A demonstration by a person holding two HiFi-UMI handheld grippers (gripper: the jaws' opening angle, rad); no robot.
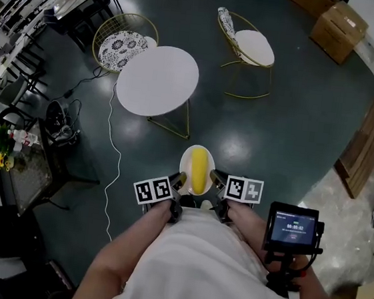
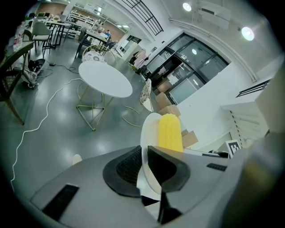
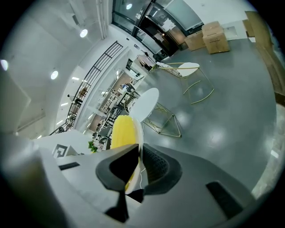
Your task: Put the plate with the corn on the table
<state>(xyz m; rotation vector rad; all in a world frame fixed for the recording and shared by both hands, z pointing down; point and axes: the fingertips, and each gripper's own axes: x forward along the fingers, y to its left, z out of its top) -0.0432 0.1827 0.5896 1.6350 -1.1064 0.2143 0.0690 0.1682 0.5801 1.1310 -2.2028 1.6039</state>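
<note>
The plate [image 1: 185,167] looked smooth and glossy, the corn [image 1: 199,168] ridged, the desk [image 1: 157,80] top matt on thin metal legs, the floor [image 1: 291,117] polished.

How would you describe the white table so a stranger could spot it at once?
On the dark floor ahead of the held plate stand two gold wire chairs. The table sits between them, nearer the patterned-cushion chair. It alone has a round, plain white top on thin gold legs; the side table at left is dark.
</note>
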